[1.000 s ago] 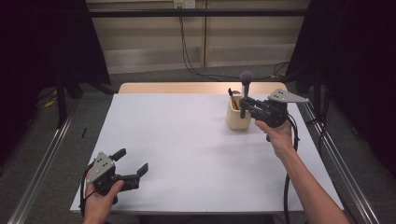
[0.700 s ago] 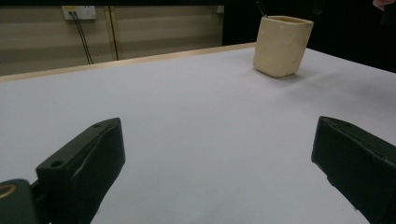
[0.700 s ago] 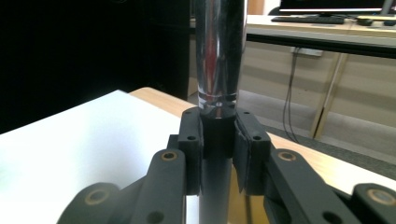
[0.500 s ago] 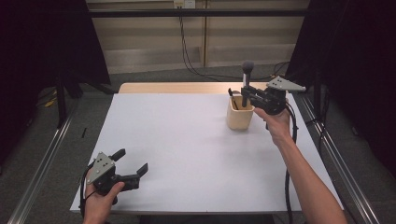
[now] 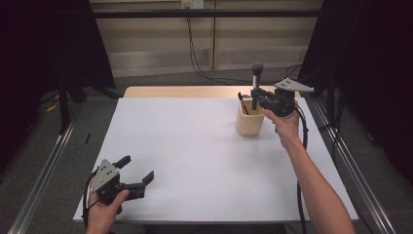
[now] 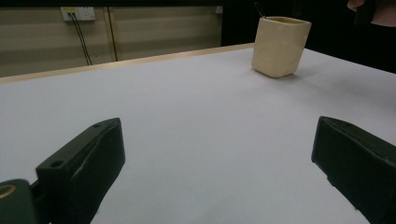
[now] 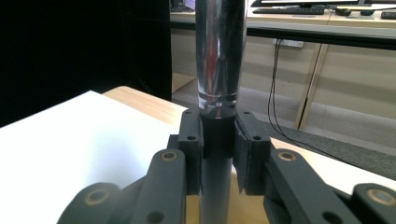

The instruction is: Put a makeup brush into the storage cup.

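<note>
Table (image 5: 195,156), white on top with a wooden strip along its far edge, is the biggest thing here and carries the cream cup (image 5: 250,118), which serves as landmark. The cup stands toward the far right of the tabletop; a thin dark item leans inside it, too small to make out. Directly above the cup, the right gripper (image 5: 254,99) clamps a makeup brush (image 5: 256,80) by its handle, jaws drawn narrow against the dark section just under the shiny metal ferrule (image 7: 219,51). The brush stands upright, its grey bristle head on top, its lower end at the cup's mouth; whether it touches the cup I cannot tell. Well away from the cup, at the near left corner of the table, the left gripper (image 5: 136,169) sits low over the surface with its jaws spread wide and nothing between them.
</note>
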